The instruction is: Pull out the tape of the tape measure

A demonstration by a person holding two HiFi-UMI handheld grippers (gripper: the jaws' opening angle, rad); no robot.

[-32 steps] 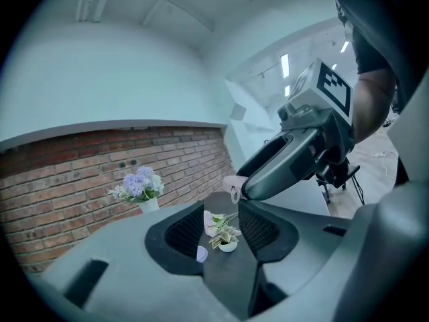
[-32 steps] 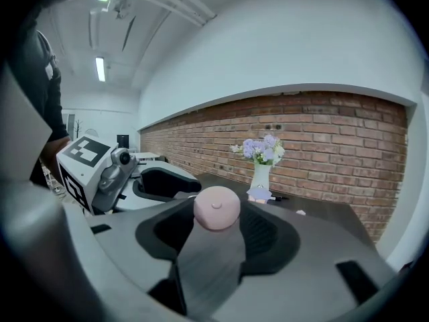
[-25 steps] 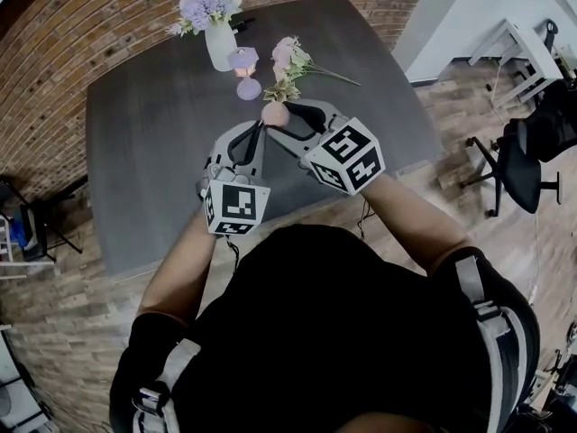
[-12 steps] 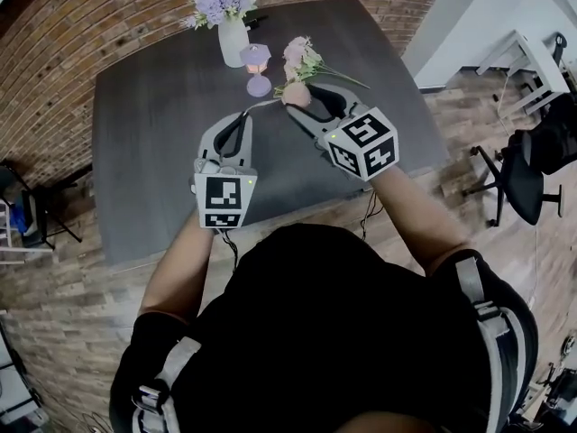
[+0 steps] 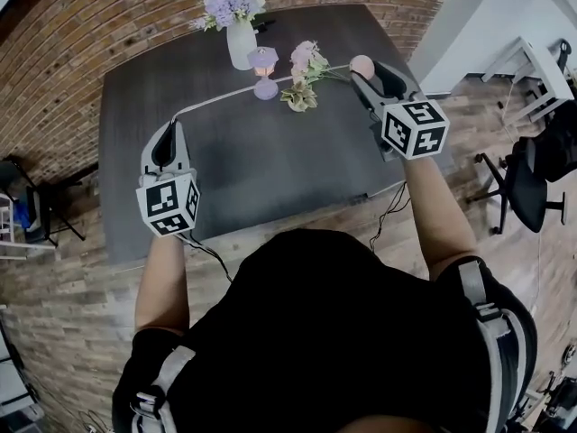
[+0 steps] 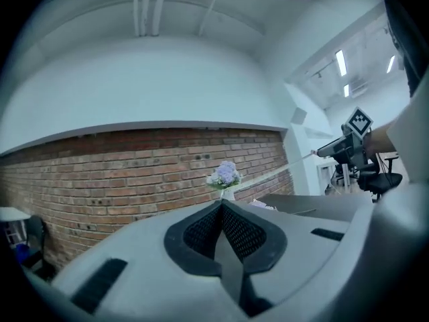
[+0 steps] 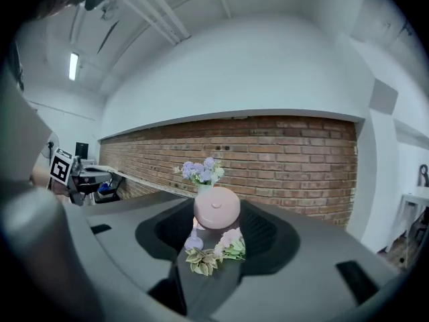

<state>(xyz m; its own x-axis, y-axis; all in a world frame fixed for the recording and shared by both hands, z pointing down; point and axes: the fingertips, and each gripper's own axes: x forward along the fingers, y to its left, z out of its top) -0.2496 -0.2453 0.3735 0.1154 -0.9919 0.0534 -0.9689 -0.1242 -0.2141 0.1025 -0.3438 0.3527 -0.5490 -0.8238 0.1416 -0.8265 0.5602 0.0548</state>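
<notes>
Tape measure (image 7: 216, 208) between right gripper (image 5: 366, 72) jaws

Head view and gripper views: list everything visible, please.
table: 1, dark grey, centre
vase of flowers: 1, white with purple blooms, table's far edge
ornament: 1, lilac, beside vase
flower bunch: 1, pink, lying right of ornament
tape measure: 1, pink, above table's far right
tape: 1, pale, stretched over table
office chair: 1, black, right
brick wall: 1, red-brown, behind table
left gripper: 1, grey, shut on tape's end
right gripper: 1, grey, clamping tape measure
</notes>
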